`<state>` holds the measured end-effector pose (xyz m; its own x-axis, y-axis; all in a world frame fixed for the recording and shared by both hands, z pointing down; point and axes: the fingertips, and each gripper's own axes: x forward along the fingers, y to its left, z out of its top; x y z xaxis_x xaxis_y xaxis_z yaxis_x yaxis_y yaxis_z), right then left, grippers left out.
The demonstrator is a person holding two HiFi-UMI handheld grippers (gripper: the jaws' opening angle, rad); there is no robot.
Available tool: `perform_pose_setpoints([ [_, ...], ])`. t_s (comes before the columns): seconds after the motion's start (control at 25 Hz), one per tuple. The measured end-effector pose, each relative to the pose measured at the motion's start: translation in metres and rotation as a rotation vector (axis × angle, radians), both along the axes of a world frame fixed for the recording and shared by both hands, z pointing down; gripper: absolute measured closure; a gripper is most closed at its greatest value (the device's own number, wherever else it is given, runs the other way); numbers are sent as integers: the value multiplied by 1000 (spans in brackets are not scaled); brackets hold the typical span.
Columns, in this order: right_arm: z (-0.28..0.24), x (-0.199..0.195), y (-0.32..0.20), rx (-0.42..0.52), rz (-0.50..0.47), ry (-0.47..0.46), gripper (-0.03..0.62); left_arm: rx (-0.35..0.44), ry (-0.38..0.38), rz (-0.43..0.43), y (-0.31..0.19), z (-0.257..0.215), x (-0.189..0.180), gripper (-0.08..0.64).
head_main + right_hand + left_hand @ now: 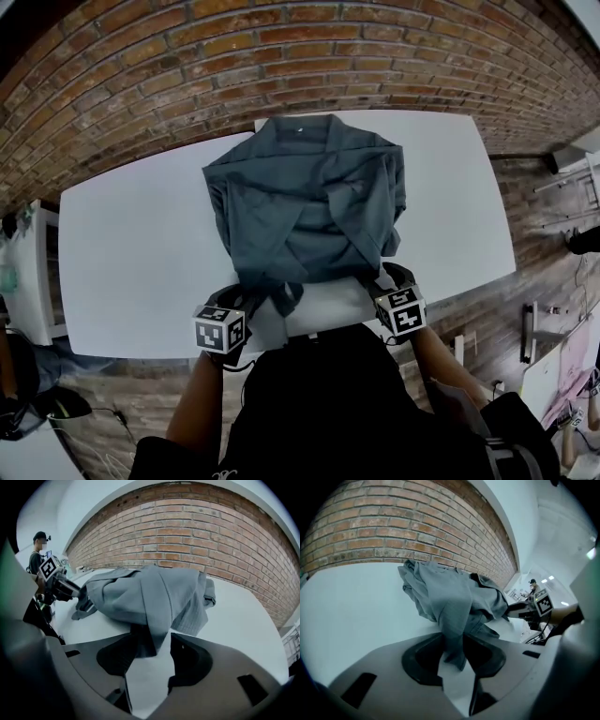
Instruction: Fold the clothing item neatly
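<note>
Grey shirt (309,202) is lying on the white desk (131,262), collar toward the brick wall (281,47) and hem toward the near edge. Both sides are already turned in over the middle.

Grip state:
- Left gripper (452,644) is pinching a narrow tongue of hem cloth at the near left corner. The cloth is filling the gap between the jaws.
- Right gripper (154,644) is looking much the same at the near right corner. A fold of hem is sitting between its jaws and appears nipped, though the bite is shallower, with the cloth crowding one side.

Risks (judgement only):
- Both bites are taking very little cloth, close to the edge. A quick lift is likely to pull a corner free, the right one first.
- The turned-in sides are only resting loosely. Raising the hem steeply is risking them sliding outward and undoing the width fold.
- The left side of the shirt is bunching in deep wrinkles. Carrying the hem over without tension is going to trap those creases inside the fold.
- If the two grippers are travelling unevenly, the hem is going to land skewed against the collar.
- The desk is looking smooth, so dragging rather than lifting may be shifting the whole shirt toward the wall.

Count:
- shirt: one
- desk: one
- grippers: two, each carrying one marker cube
- brick wall: one
</note>
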<state>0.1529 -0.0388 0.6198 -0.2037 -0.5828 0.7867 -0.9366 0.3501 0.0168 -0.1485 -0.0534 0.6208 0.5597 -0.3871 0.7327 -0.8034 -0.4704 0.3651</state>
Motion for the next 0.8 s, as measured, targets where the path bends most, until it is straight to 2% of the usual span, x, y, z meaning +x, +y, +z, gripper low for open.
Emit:
perform_pose_setpoints([
  [0.04,2,2,0,0,14,24,404,10,-29,-5,-3,0,-2,465],
  [0.08,3,5,-1,6,31,46,490,20,-45,-7,-5,-2,-2,526],
  [0.12,3,8,-2,14,45,59,565,25,-47,-6,-6,-4,-2,548],
  [0.16,2,9,-2,22,53,59,579,25,-36,-4,-7,-6,-1,548],
  [0.32,-15,5,-6,55,55,-2,584,15,33,-29,-13,-23,1,553],
  [0.48,-54,-1,-15,115,20,-36,584,44,118,-68,-26,-67,5,554],
  [0.68,-110,0,-42,195,-53,8,584,142,111,-59,-59,-128,10,554],
  [0.8,-140,-3,-67,223,-112,20,584,202,96,-25,-87,-158,19,554],
])
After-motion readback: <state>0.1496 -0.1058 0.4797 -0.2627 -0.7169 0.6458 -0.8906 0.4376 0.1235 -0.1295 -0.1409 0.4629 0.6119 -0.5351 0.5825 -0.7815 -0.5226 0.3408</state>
